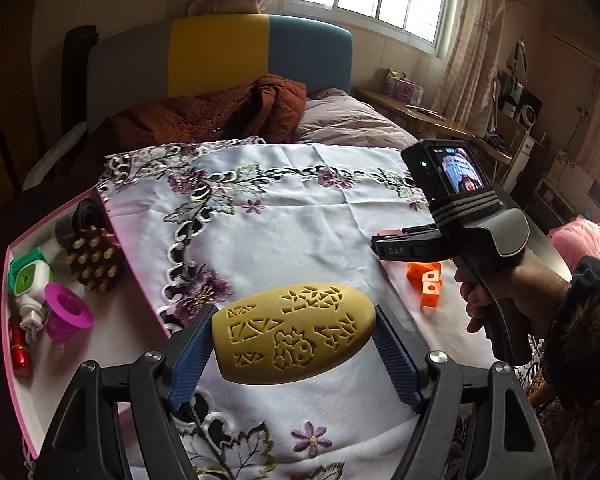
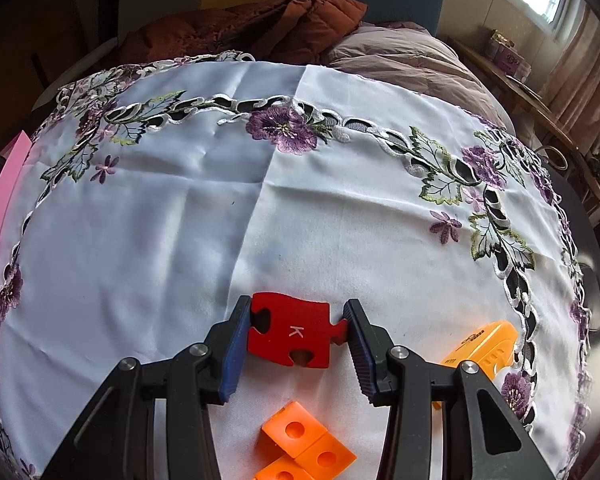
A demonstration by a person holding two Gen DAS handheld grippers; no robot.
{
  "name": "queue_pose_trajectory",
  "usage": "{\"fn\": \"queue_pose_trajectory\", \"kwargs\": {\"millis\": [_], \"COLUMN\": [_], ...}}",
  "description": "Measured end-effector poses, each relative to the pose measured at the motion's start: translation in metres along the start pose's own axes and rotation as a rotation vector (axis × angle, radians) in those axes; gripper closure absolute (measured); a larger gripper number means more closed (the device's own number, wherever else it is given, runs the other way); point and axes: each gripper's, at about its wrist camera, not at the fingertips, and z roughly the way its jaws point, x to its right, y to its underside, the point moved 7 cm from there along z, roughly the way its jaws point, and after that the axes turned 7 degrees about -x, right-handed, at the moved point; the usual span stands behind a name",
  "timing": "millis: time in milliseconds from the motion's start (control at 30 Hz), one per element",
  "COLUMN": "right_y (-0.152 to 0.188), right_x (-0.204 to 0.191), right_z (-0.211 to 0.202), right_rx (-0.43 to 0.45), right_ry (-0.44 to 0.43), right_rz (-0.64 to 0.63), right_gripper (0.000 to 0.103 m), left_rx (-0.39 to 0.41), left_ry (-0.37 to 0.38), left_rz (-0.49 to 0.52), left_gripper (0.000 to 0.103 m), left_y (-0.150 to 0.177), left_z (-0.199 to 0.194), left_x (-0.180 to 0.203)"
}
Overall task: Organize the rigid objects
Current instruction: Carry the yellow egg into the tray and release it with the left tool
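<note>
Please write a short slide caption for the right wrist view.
Right gripper clamps a red puzzle piece marked K above the embroidered tablecloth, with orange blocks lying below.

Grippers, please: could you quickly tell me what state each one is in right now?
Left gripper: closed on the yellow carved oval block.
Right gripper: closed on the red puzzle piece marked K.

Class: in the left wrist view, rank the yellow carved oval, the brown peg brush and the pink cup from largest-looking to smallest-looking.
1. Yellow carved oval, though it sits nearest the camera, which inflates it.
2. Brown peg brush.
3. Pink cup, close to the brush in apparent size, so that order is unsure.
</note>
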Motion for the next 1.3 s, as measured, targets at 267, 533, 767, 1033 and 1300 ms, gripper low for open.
{"fn": "queue_pose_trajectory", "kwargs": {"millis": [267,533,767,1033,1300], "right_y": [0.000,0.000,0.000,0.000,0.000], "right_x": [0.001,0.000,0.000,0.000,0.000], "right_z": [0.000,0.000,0.000,-0.001,-0.001], "right_rx": [0.001,0.003,0.004,0.005,0.007], "right_ry": [0.003,0.006,0.007,0.010,0.013], "right_rz": [-0.003,-0.006,-0.008,-0.009,-0.013], "right_gripper": [0.057,0.057,0.057,0.057,0.057], "left_rx": [0.012,0.026,0.033,0.021,0.025], "left_ry": [-0.015,-0.027,-0.048,-0.087,-0.113], "left_rz": [-0.036,-0.074,-0.114,-0.169,-0.290], "left_gripper": [0.025,0.025,0.025,0.025,0.025], "left_y": [0.001,0.003,0.006,0.017,0.035], "left_z": [-0.011,-0.026,-0.038,-0.045,-0.065], "left_x": [-0.014,-0.030,-0.051,-0.079,-0.132]}}
